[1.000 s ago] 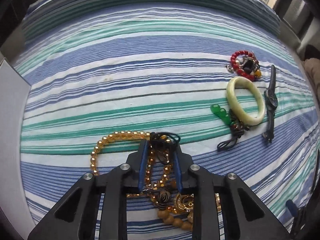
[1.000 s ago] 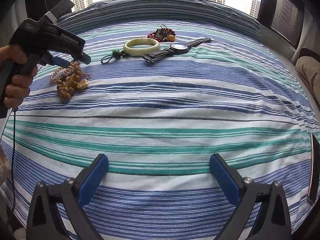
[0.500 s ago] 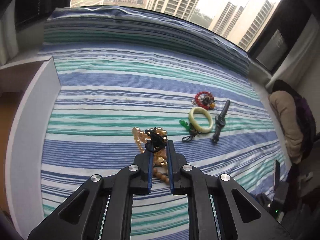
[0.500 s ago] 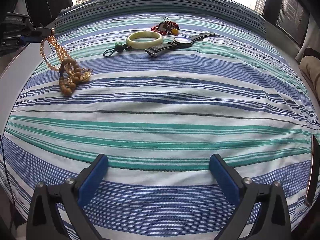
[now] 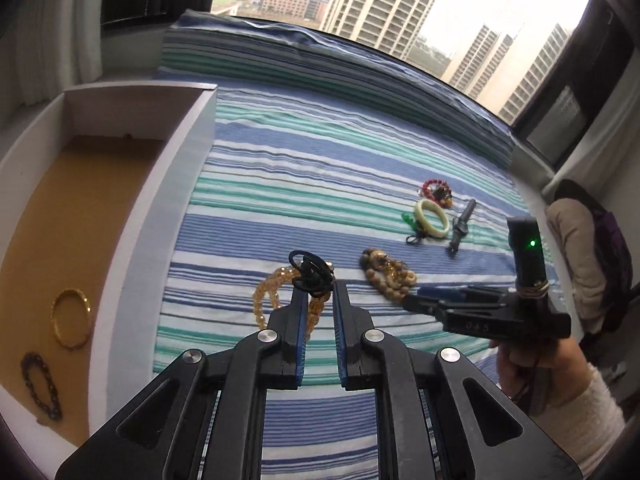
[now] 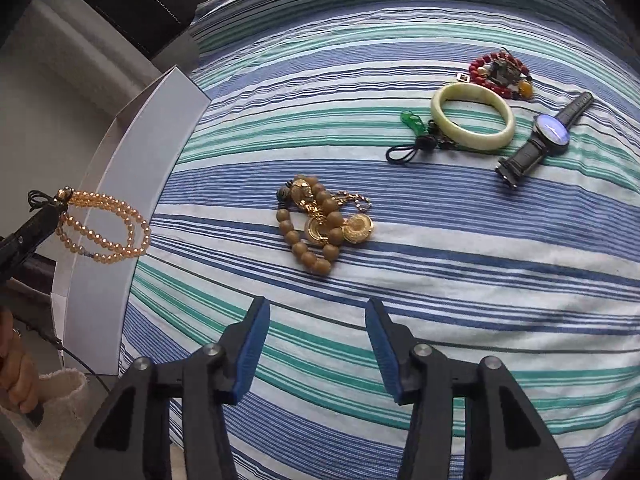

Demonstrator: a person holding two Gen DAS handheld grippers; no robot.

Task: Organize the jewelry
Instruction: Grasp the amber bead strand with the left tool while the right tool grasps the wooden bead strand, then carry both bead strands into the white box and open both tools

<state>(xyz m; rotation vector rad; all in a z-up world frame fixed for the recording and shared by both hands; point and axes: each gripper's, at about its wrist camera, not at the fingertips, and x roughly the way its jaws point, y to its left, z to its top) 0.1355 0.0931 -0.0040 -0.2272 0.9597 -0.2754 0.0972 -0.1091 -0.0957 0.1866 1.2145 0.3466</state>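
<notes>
My left gripper (image 5: pixel 318 292) is shut on the black cord knot of an amber bead strand (image 5: pixel 272 294). The strand hangs in the air beside the white box (image 5: pixel 176 184). From the right wrist view the amber beads (image 6: pixel 108 224) dangle in front of the box wall (image 6: pixel 120 208). My right gripper (image 6: pixel 318 344) hovers over the striped bedspread, jaws closing with nothing between them. Just ahead of it lies a brown bead bracelet tangled with gold pieces (image 6: pixel 320 224).
The box's tan floor holds a gold bangle (image 5: pixel 72 320) and a dark chain bracelet (image 5: pixel 40 384). Farther back on the bed lie a jade bangle (image 6: pixel 472 120), a green pendant on a black cord (image 6: pixel 412 124), a red bead bracelet (image 6: pixel 500 72) and a black watch (image 6: pixel 548 136).
My left gripper lifted the amber strand off the bed and carried it left toward the box. My right gripper moved closer to the brown bead pile and its jaws narrowed.
</notes>
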